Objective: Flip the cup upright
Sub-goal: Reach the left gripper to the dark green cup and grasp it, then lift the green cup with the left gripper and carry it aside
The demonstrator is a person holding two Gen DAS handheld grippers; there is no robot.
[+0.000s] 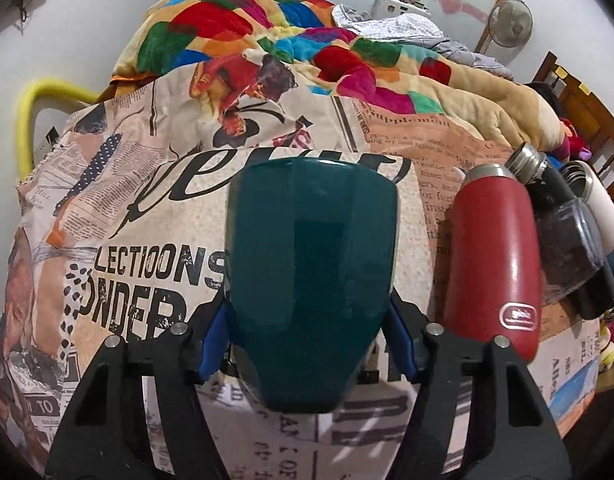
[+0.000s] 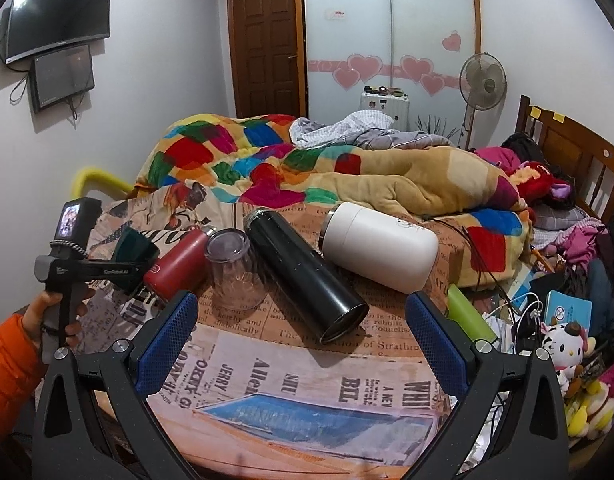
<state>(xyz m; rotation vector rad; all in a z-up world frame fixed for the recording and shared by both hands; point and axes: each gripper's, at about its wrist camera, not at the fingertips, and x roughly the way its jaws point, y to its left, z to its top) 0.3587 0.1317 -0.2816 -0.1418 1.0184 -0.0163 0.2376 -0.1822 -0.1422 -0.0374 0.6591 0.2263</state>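
A dark teal cup (image 1: 311, 236) fills the middle of the left wrist view, held between the blue pads of my left gripper (image 1: 309, 330), which is shut on it. It is lifted above the newspaper-print cloth (image 1: 147, 220). In the right wrist view the same cup (image 2: 133, 246) shows at the far left, tilted, in the left gripper held by a hand in an orange sleeve. My right gripper (image 2: 303, 320) is open and empty, low over the cloth in front of the bottles.
On the cloth lie a red bottle (image 2: 177, 264), an upside-down clear glass (image 2: 235, 272), a black flask (image 2: 307, 276) and a white tumbler (image 2: 381, 246). A colourful blanket (image 2: 267, 160) is piled behind. Clutter, cables and toys (image 2: 563, 344) sit to the right.
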